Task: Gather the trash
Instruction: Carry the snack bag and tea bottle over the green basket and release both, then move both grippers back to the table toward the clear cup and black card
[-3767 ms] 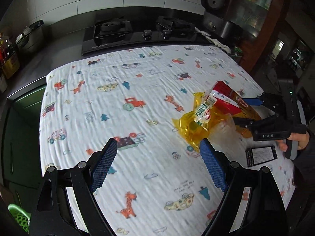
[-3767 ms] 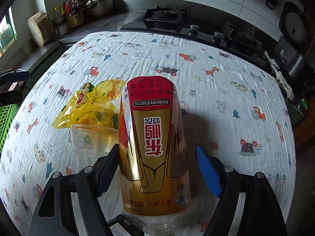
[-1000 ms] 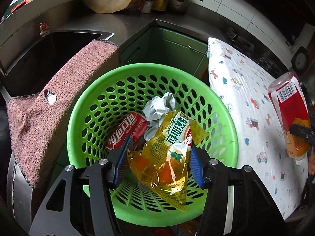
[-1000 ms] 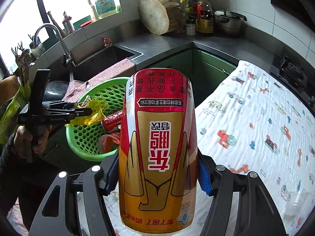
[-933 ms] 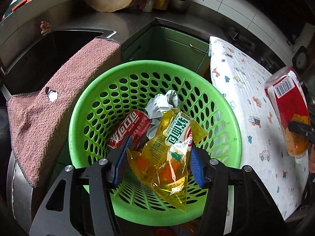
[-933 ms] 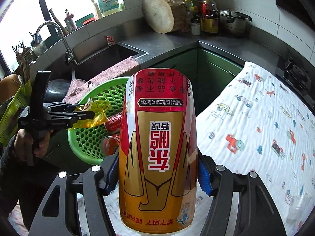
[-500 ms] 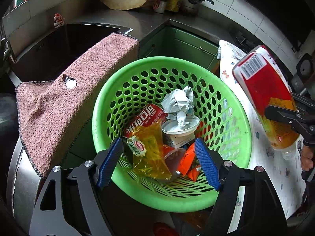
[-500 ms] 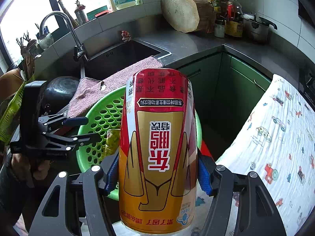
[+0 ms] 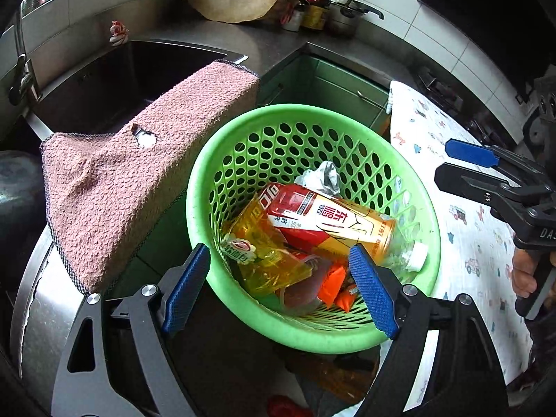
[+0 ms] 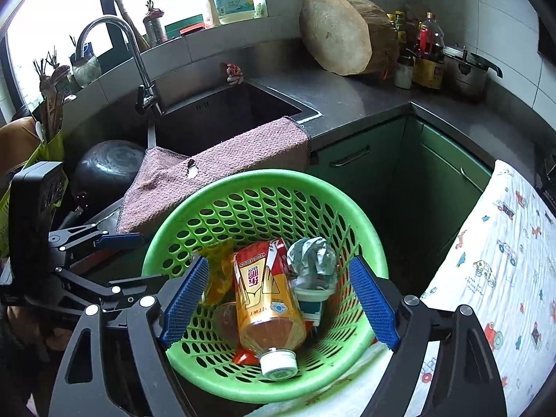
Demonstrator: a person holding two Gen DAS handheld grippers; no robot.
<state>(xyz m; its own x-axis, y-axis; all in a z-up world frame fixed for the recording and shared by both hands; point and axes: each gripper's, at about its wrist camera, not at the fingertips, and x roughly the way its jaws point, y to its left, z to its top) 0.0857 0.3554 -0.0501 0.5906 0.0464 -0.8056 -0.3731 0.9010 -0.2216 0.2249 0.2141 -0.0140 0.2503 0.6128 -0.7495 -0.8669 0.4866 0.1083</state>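
A green perforated basket (image 9: 222, 160) (image 10: 354, 215) holds the trash. A red and gold drink bottle (image 9: 330, 222) (image 10: 266, 299) lies in it on its side, white cap toward the near rim. A yellow wrapper (image 9: 264, 253) (image 10: 217, 271) lies beside it, with crumpled paper (image 9: 321, 177) (image 10: 311, 255) and a white cup (image 10: 312, 299). My left gripper (image 9: 278, 285) is open and empty above the basket's near rim. My right gripper (image 10: 279, 302) is open and empty over the basket; it also shows in the left wrist view (image 9: 465, 163).
A pink towel (image 9: 139, 170) (image 10: 215, 170) hangs over the sink edge (image 10: 309, 113) beside the basket. A printed tablecloth (image 9: 462, 215) (image 10: 497, 278) covers the table at the right. A tap (image 10: 114, 45), a dark pan (image 10: 107, 170) and a round chopping block (image 10: 337, 34) stand behind.
My right gripper has opened and the drink bottle has dropped into the basket. My left gripper stays open after letting the yellow wrapper fall in.
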